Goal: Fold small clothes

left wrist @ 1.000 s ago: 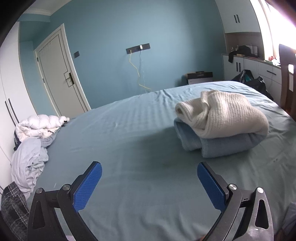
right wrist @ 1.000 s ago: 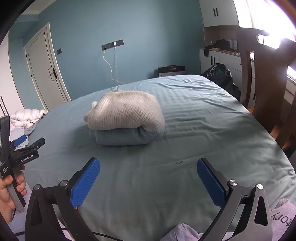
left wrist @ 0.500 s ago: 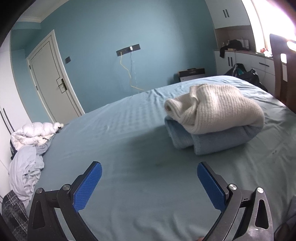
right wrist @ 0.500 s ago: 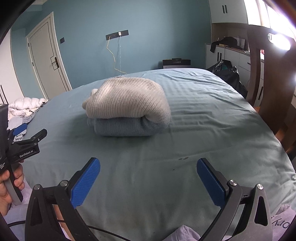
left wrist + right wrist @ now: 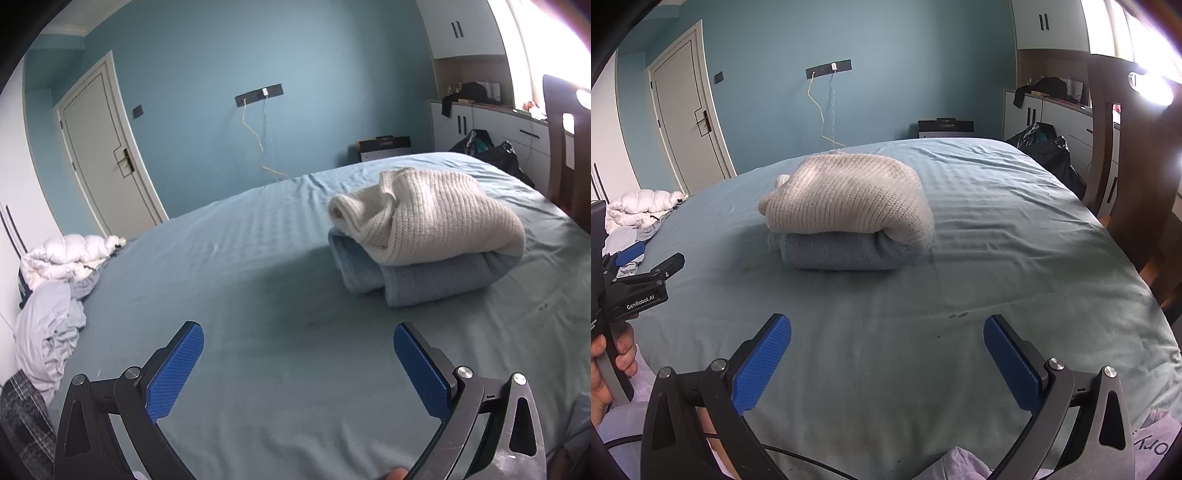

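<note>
At the far left, a heap of clothes hangs by the side of the bed, with a puffy white coat just behind it. Behind them is a pale door in a blue wall. A thin cord hangs down that wall from a dark strip. The left gripper is wide open, with nothing between its blue pads. It hangs low over the bare sheet near the front of the bed. In the right wrist view, a hand holds that same gripper by its handle at the left edge. In the middle of the bed is a small stack of two folded things. A white sweater lies on top of a blue sweater. The two touch, and the white one hangs a bit over the blue one on the right side. The stack sits well ahead of both grippers. The right gripper is wide open too and holds nothing. It hangs over the sheet near the front edge. Some pale purple cloth shows just under it at the bottom. To the right of the bed, a black bag stands by white cupboards. A dark wooden chair stands at the far right, close to the bed.
</note>
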